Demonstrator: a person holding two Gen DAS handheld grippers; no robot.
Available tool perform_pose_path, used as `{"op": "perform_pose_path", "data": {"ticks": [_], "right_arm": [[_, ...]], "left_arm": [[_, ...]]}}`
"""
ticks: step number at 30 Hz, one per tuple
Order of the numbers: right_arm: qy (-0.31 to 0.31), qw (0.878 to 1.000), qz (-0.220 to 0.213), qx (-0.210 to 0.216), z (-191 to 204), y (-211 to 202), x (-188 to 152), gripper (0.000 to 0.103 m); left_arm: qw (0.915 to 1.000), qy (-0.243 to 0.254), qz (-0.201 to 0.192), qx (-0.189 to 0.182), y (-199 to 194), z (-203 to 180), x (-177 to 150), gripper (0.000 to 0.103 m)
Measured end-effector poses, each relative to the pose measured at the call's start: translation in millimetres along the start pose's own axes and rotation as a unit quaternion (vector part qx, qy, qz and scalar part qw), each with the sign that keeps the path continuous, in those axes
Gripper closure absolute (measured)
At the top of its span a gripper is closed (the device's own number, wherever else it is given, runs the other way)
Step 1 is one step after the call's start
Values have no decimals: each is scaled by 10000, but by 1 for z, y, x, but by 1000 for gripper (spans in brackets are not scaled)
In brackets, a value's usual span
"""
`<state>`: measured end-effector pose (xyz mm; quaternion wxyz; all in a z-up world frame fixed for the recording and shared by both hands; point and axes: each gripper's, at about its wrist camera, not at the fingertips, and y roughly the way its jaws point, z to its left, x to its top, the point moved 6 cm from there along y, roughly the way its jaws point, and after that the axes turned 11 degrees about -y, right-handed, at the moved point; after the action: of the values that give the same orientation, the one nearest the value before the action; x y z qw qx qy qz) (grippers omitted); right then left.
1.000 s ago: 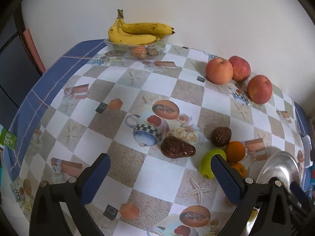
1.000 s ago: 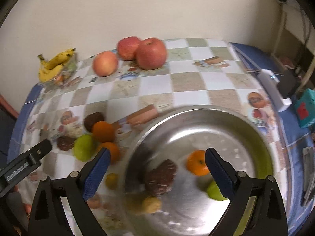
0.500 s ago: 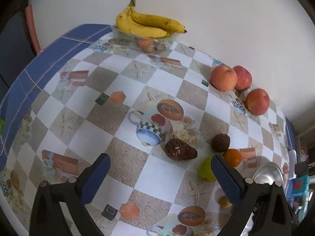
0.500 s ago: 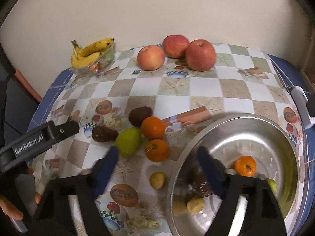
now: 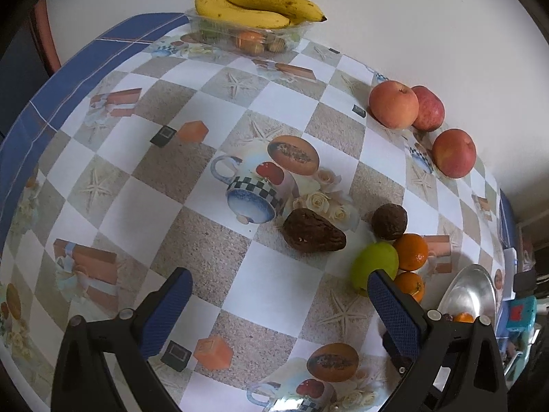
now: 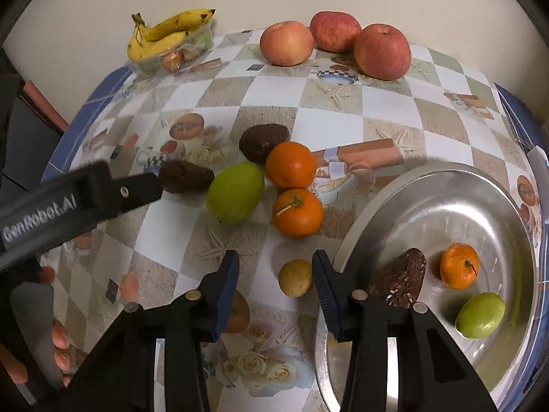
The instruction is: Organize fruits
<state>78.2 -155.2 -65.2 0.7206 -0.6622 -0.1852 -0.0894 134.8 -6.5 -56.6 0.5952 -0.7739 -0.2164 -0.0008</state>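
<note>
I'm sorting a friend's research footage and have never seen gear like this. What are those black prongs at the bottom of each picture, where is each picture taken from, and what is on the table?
No robot here: a person holds a two-finger gripper in each hand, and each gripper carries a fisheye camera looking forward along its fingers.

One picture is from the left gripper, whose blue-padded fingers stand wide open and hold nothing. The other is from the right gripper, open more narrowly around a small yellowish fruit without touching it; the black bar at its left is the other gripper's body.

On the patterned tablecloth lie three apples, bananas on a clear tray, two dark brown fruits, a green fruit and two oranges. The metal bowl already holds an orange, a green and a brown fruit.
</note>
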Motion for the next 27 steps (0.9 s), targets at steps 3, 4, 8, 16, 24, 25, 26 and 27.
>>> {"op": "perform_pose_path", "data": {"ticks": [3, 4, 8, 16, 24, 25, 26, 27], "right_arm": [[-163, 9996, 88, -198, 3, 2, -1, 61], [-284, 9990, 133, -306, 5, 3, -1, 61], [-552, 9965, 277, -557, 11, 9, -3, 63], [-995, 9889, 362, -1041, 15, 13, -4, 71], [-1118, 9854, 329, -1242, 15, 15, -2, 78], [-1097, 9858, 316, -1229, 15, 14, -2, 78], [-1080, 9863, 307, -1210, 14, 14, -2, 77], [-1034, 9874, 292, -1161, 14, 13, -2, 77]], "left_arm": [[10000, 7, 16, -31, 0, -2, 0, 0], [10000, -7, 18, -45, 0, -2, 1, 0], [9999, -78, -42, -76, -5, 1, 3, 0], [9999, -117, 56, -113, -1, 2, 2, 0], [9996, -224, 77, -121, 1, 5, 3, 0], [9996, -234, 83, -124, 2, 5, 3, 0], [9996, -246, 87, -126, 2, 6, 2, 0], [9996, -252, 88, -128, 2, 6, 2, 0]]}}
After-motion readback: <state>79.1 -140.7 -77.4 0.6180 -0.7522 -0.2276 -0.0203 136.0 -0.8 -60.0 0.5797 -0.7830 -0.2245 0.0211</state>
